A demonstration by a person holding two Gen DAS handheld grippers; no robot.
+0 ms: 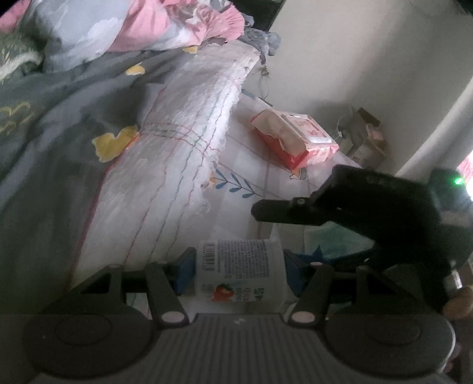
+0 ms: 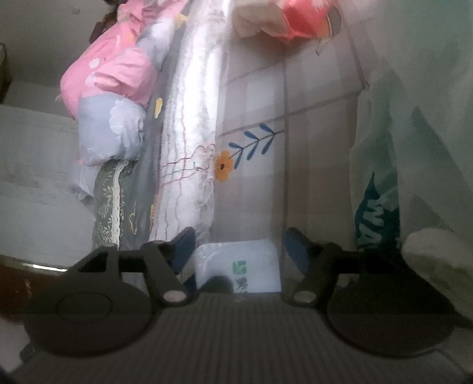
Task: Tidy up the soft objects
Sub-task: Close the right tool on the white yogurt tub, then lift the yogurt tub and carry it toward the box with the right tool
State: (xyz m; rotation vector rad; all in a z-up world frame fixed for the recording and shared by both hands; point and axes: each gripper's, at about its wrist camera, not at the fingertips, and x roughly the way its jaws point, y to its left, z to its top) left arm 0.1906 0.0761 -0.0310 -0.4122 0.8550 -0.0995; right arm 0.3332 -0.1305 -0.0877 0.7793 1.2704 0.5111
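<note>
left wrist view: left hand-held gripper [image 1: 240,270] grasps a pack [image 1: 241,273]; right hand-held gripper [image 2: 238,251], beside it, hangs released over a pouch [image 2: 239,265], ready to sort.

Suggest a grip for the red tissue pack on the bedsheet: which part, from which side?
Probably across the narrow width of the red tissue pack, at mid-length, coming from above. It lies flat on the bedsheet with both long sides free; its torn flap end looks loose, so avoid that.

We look from both wrist cameras, low and close over the bed, angled downward along the fingers. Both views share the white quilt [image 1: 183,141] [image 2: 192,118], red pack [image 1: 295,136] [image 2: 295,20] and flowered sheet [image 1: 251,177] [image 2: 266,118].
</note>
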